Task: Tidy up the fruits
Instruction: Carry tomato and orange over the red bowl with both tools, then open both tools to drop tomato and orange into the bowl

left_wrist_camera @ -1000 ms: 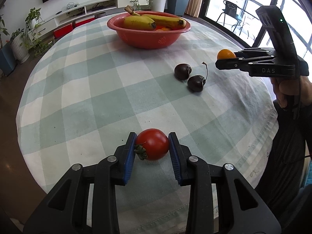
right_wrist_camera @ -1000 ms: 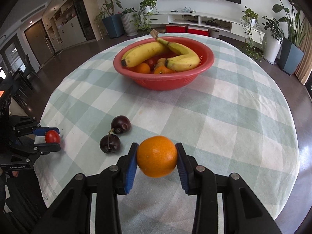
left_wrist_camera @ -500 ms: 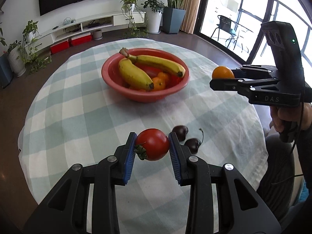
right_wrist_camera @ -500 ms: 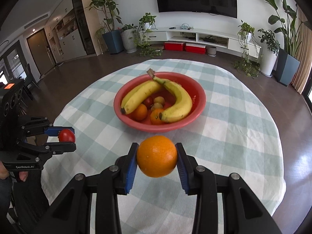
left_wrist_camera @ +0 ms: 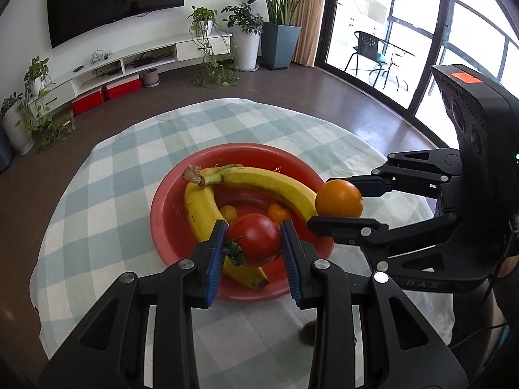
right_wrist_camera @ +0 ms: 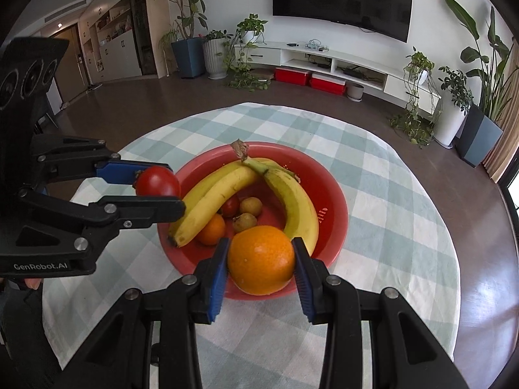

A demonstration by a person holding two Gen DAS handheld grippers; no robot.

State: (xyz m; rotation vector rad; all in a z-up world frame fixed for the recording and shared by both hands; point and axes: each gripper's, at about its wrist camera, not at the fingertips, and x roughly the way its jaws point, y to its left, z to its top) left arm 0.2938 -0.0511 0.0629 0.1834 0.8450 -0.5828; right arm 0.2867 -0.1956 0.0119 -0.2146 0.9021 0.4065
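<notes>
A red bowl (left_wrist_camera: 168, 220) (right_wrist_camera: 337, 201) stands mid-table and holds two bananas (left_wrist_camera: 269, 181) (right_wrist_camera: 298, 201) and several small fruits. My left gripper (left_wrist_camera: 254, 241) (right_wrist_camera: 155, 188) is shut on a red tomato (left_wrist_camera: 254, 238) (right_wrist_camera: 158, 181), held above the bowl's near left side. My right gripper (right_wrist_camera: 261, 264) (left_wrist_camera: 337, 201) is shut on an orange (right_wrist_camera: 261, 264) (left_wrist_camera: 339, 198), held above the bowl's near right rim. The two grippers are close together, apart from each other.
The round table has a green-and-white checked cloth (left_wrist_camera: 113, 194) (right_wrist_camera: 389, 194). A dark cherry (left_wrist_camera: 308, 332) lies on the cloth, mostly hidden under my left gripper's right finger. Plants, a TV shelf and windows stand beyond the table.
Both grippers have lifted from near the table's front edge and moved forward over the bowl, each still holding its fruit. The cherries have dropped out of view beneath them.
</notes>
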